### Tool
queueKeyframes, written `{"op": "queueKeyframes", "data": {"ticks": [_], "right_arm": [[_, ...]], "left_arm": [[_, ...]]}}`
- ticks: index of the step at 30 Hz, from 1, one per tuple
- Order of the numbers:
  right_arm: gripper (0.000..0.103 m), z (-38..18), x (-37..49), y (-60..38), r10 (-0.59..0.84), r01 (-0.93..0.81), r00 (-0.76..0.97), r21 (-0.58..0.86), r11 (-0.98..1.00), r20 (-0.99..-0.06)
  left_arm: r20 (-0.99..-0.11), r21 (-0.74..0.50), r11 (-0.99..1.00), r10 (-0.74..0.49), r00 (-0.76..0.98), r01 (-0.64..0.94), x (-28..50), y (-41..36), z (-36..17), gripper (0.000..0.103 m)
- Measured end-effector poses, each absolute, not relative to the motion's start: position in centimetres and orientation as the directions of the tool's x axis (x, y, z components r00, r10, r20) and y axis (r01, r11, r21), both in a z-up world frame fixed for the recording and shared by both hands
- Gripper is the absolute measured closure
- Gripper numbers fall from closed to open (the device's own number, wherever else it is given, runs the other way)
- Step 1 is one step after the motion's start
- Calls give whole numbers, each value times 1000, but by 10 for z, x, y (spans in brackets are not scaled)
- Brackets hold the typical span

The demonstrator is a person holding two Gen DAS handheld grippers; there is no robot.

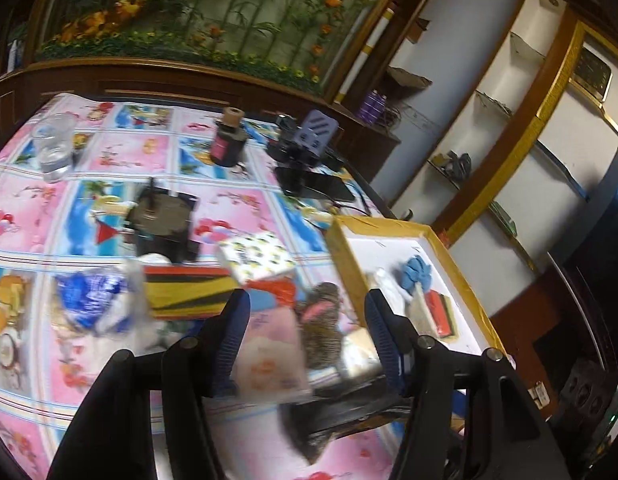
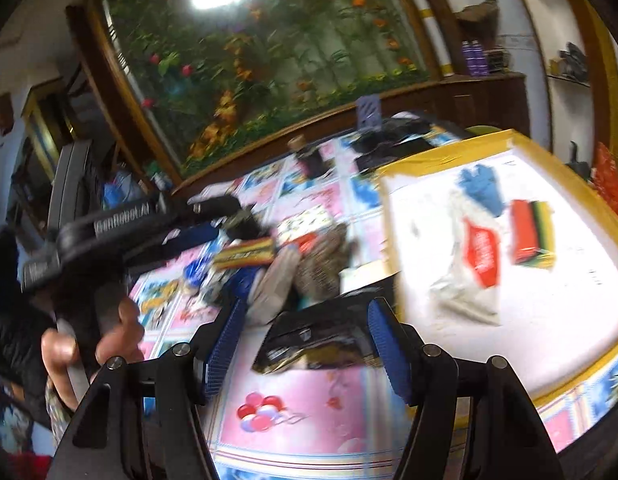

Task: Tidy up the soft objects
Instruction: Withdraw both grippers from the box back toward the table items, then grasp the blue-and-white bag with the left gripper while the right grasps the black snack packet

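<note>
The worktop [image 1: 109,152] is big and wears a bright cloth with pink and blue picture squares. Behind it hangs a huge painting [image 1: 197,12] of green plants and orange flowers, and white shelves [image 1: 489,100] stand at the side. On the worktop sits a white tray [image 2: 397,208] with a yellow rim. Some soft things are already inside it: a blue glove [image 2: 483,186], a red and yellow sponge [image 2: 529,236] and a clear bag with a red label [image 2: 469,264]. More soft things wait in a messy pile just beside the tray: a furry brown thing [image 2: 321,260], another striped sponge [image 1: 185,294], a blue crinkly bag [image 1: 85,296] and a black shiny bag [image 2: 321,344]. The left tongs [image 1: 305,328] are spread wide and hold nothing, right over the pile. The right tongs [image 2: 305,336] are spread wide too, with the black shiny bag in between but not pinched. What could go wrong? The pile is crowded, so the tongs may pinch two things at once. The shiny bag looks slippery and may slide out. A glass of water [image 1: 53,148] and a small dark bottle [image 1: 228,140] stand farther back, and a wild swing could tip them.
</note>
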State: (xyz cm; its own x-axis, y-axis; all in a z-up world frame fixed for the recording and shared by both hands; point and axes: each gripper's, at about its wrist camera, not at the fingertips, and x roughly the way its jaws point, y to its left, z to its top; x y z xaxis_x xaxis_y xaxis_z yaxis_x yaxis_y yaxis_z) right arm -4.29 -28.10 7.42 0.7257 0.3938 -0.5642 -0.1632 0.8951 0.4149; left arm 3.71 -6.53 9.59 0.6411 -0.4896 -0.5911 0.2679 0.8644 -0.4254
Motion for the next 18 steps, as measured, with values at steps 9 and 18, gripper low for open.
{"op": "queueKeyframes", "data": {"ticks": [9, 18], "right_arm": [[28, 70, -28, -263, 384, -183, 719, 377, 908, -578], [20, 66, 42, -265, 377, -195, 626, 331, 923, -683]], "left_arm": [[-654, -321, 939, -315, 688, 125, 63, 21, 89, 34], [-792, -280, 958, -268, 548, 64, 116, 44, 35, 34]]}}
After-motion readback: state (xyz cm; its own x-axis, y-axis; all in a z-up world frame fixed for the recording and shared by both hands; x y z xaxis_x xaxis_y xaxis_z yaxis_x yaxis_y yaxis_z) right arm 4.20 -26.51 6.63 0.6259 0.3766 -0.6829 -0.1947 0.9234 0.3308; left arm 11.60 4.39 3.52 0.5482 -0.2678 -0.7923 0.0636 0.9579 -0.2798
